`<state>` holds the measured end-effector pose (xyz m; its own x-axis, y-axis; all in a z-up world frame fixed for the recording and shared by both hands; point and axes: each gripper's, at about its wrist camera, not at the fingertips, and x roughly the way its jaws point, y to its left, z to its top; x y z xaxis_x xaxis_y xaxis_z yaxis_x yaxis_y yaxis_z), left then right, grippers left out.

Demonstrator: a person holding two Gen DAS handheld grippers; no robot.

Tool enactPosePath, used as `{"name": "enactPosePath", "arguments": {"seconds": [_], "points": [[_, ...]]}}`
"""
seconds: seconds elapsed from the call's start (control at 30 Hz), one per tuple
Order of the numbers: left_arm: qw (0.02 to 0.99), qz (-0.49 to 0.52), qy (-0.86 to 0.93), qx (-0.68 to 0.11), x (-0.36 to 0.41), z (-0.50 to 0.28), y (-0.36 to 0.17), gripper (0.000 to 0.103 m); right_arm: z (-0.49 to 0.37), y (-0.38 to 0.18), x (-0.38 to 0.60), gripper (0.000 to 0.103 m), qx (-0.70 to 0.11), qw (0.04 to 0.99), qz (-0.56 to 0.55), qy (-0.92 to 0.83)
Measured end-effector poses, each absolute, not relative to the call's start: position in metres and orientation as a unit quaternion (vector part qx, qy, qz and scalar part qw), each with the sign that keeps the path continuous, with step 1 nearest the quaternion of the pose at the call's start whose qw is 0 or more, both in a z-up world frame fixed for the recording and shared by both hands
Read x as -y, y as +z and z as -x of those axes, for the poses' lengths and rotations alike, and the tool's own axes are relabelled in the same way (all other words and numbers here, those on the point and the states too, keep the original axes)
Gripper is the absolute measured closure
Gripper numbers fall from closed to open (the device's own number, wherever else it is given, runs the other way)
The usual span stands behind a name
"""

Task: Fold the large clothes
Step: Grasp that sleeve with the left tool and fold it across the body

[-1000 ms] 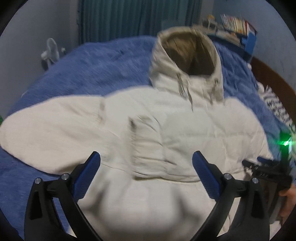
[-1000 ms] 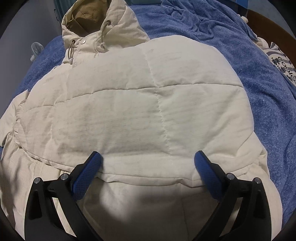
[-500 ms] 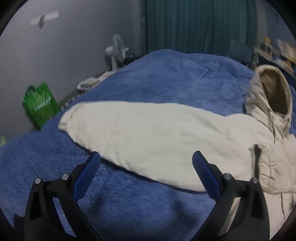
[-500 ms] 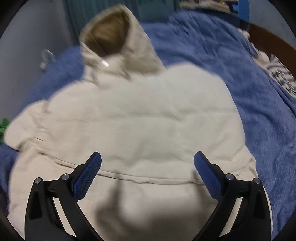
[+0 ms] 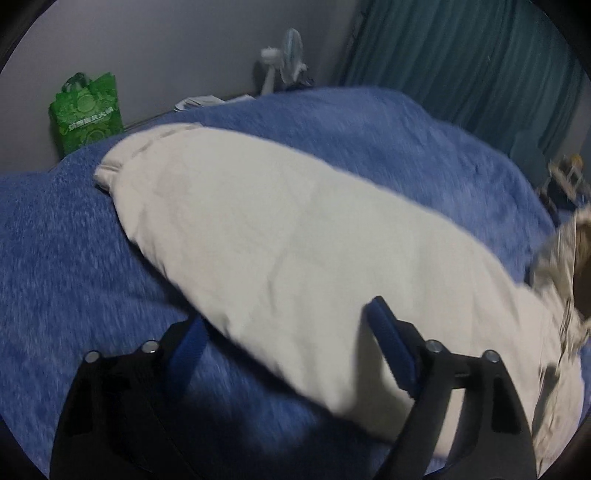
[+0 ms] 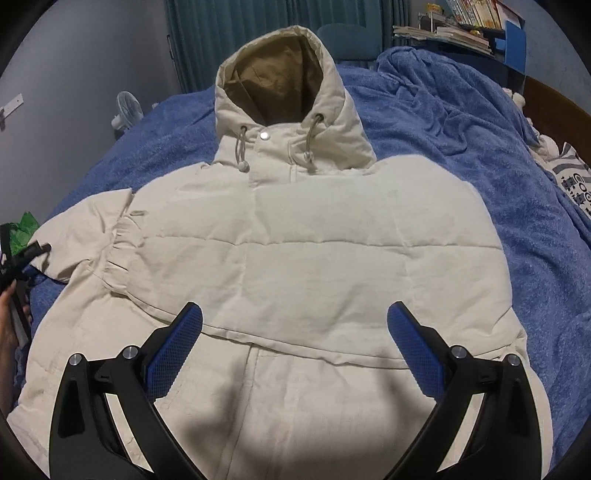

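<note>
A cream hooded puffer jacket (image 6: 314, 258) lies flat, front up, on a blue blanket (image 6: 517, 206), hood (image 6: 280, 74) pointing away. Its one visible sleeve (image 5: 277, 240) stretches out to the side, cuff (image 5: 110, 170) far left in the left wrist view. My left gripper (image 5: 284, 332) is open, its jaws straddling the sleeve's near edge, low over it. My right gripper (image 6: 295, 332) is open and empty above the jacket's lower body. The left gripper's tip (image 6: 26, 254) shows at the right wrist view's left edge beside the sleeve.
A green bag (image 5: 88, 110) and a white fan (image 5: 284, 70) stand by the wall past the bed's edge. Teal curtains (image 5: 480, 62) hang behind. A shelf of books (image 6: 469, 22) and a wooden headboard (image 6: 554, 107) lie to the right.
My left gripper has swung left off the jacket body to the sleeve and come closer to it. My right gripper has drawn back and risen, so the whole hood shows.
</note>
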<state>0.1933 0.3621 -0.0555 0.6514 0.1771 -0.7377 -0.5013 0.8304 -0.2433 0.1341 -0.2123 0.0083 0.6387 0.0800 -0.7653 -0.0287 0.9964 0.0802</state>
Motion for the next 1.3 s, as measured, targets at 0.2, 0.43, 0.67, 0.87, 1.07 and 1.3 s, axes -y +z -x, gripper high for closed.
{"name": "enactPosePath", "arguments": {"seconds": [0.2, 0.43, 0.67, 0.87, 1.07, 1.3], "points": [[0.878, 0.309, 0.185, -0.315, -0.395, -0.181, -0.051, 0.086, -0.139, 0.000, 0.210, 0.006, -0.434, 0.900, -0.031, 0.032], [0.933, 0.208, 0.160, -0.246, -0.340, -0.180, 0.030, 0.097, -0.136, 0.005, 0.205, 0.006, -0.425, 0.904, -0.025, 0.037], [0.970, 0.152, 0.041, -0.185, -0.245, -0.167, 0.108, 0.099, -0.131, 0.019, 0.216, 0.006, -0.405, 0.913, -0.035, 0.029], [0.981, 0.064, -0.094, -0.156, -0.123, -0.145, 0.154, 0.099, -0.132, 0.030, 0.233, 0.006, -0.392, 0.918, -0.054, 0.016], [0.960, 0.007, -0.204, -0.190, -0.018, -0.131, 0.131, 0.099, -0.134, 0.032, 0.252, 0.006, -0.390, 0.917, -0.086, 0.000], [0.919, -0.001, -0.258, -0.299, 0.035, -0.149, 0.056, 0.099, -0.135, 0.033, 0.273, 0.006, -0.388, 0.916, -0.102, -0.021]]}}
